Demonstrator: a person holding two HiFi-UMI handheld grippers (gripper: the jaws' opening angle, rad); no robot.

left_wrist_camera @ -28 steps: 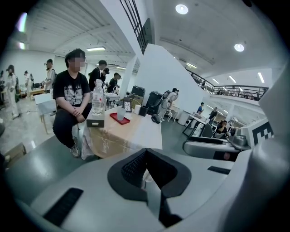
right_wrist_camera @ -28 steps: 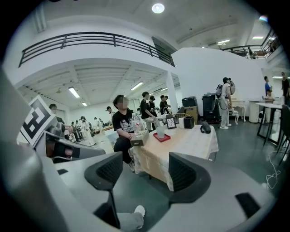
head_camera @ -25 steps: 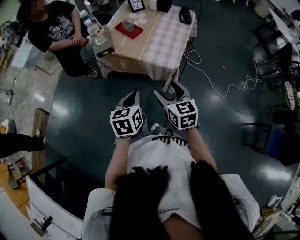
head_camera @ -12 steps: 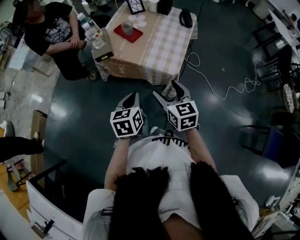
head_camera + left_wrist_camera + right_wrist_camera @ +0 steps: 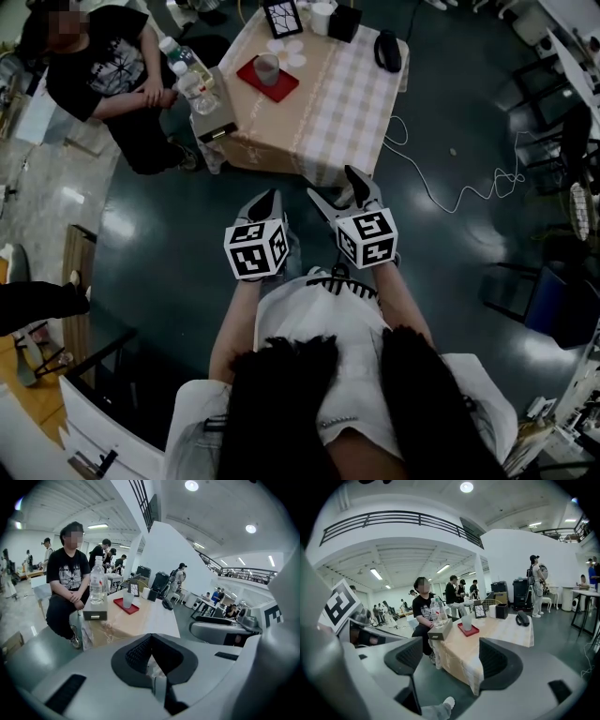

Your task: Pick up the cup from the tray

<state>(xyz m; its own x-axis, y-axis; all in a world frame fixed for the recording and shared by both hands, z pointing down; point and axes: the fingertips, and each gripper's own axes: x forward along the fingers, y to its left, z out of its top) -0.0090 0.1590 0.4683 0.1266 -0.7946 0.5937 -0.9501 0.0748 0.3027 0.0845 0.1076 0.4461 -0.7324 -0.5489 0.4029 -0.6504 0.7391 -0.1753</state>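
Observation:
A translucent cup (image 5: 267, 67) stands on a red tray (image 5: 282, 87) on the checked cloth of a table (image 5: 347, 103) some way ahead. Both gripper views show the cup (image 5: 127, 600) (image 5: 467, 622) and the tray (image 5: 134, 608) (image 5: 474, 631), small and distant. My left gripper (image 5: 270, 195) (image 5: 151, 638) is held over the dark floor, its pads closed together on nothing. Beside it my right gripper (image 5: 334, 184) (image 5: 452, 660) is open; its jaws have just been opening, with nothing between them. Both point at the table.
A person in a black shirt (image 5: 103, 66) sits at the table's left. Water bottles (image 5: 186, 75) and a box (image 5: 214, 117) stand on that corner. A picture frame (image 5: 278, 16) and a black object (image 5: 387, 50) are further back. A white cable (image 5: 450, 173) crosses the floor; chairs (image 5: 553, 291) stand right.
The table, with the cup and tray on it, has come nearer in the head view and sits lower. The right jaws stand slightly wider apart.

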